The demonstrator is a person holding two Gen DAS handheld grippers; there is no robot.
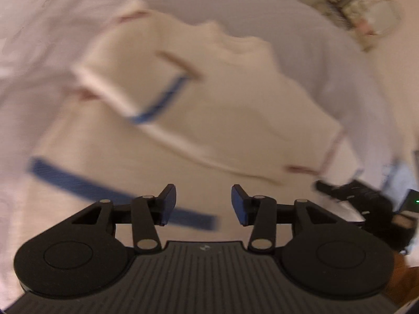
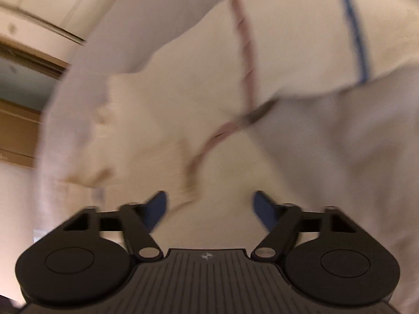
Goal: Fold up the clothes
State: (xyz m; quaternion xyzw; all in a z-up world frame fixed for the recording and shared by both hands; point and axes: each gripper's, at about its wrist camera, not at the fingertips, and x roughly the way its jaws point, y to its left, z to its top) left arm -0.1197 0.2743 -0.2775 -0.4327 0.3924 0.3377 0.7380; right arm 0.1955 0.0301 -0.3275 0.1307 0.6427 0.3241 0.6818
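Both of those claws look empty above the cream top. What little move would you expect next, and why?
Probably the right gripper dips to pinch the cloth edge by the pink trim. Both grippers are open with nothing between the pads, and the cream garment lies only partly folded, one blue-edged flap turned over. The blur makes this a guess.

Each hand-held gripper, left (image 1: 203, 204) and right (image 2: 209, 209), is matte black with blue finger pads (image 1: 238, 204). Silver pivot screws (image 1: 146, 243) join the linkage arms. A ribbed black plate (image 2: 207, 280) carries a small white emblem.
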